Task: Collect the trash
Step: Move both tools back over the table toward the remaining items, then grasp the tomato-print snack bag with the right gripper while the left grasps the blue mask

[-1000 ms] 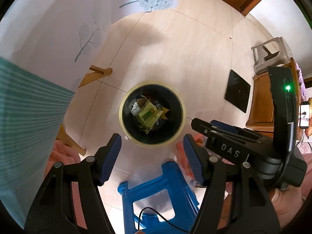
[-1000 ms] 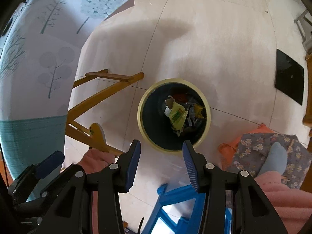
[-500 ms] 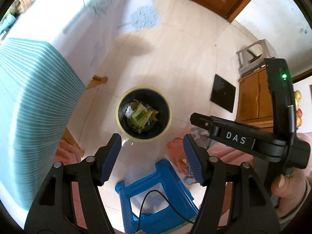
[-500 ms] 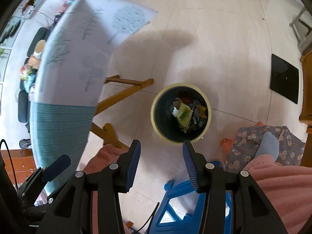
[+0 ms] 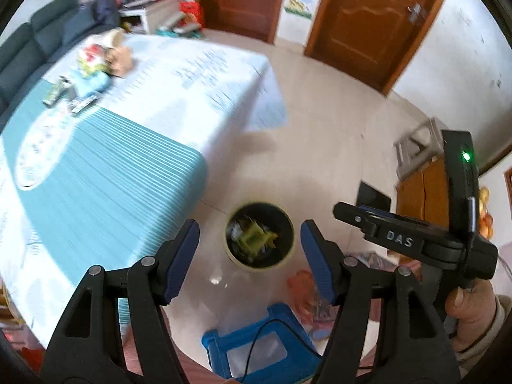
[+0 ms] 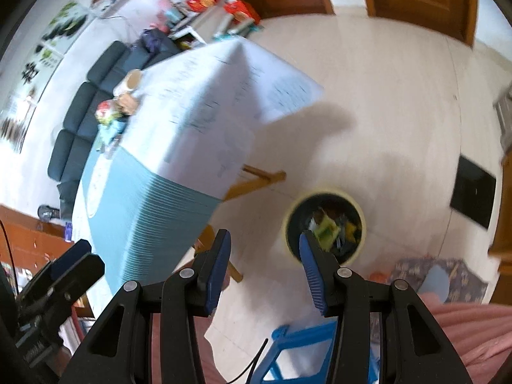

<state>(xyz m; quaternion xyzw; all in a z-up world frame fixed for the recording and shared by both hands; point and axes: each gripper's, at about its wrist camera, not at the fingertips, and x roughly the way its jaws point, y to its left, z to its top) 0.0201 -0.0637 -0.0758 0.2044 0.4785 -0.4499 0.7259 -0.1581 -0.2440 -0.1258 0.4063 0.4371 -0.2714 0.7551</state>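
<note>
left gripper [image 5: 249, 246] fingers released, nothing between them. right gripper [image 6: 264, 256] fingers likewise spread and empty. trash bin [image 5: 259, 236] stands on the floor just right of the table [image 5: 105, 160], wrappers [image 5: 252, 236] inside. blue stool [image 5: 256, 345] near, below both grippers. views blurred.

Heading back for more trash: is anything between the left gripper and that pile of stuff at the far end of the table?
Nothing visible does. The left gripper is open and empty; between it and the pile lies only bare tablecloth.
</note>
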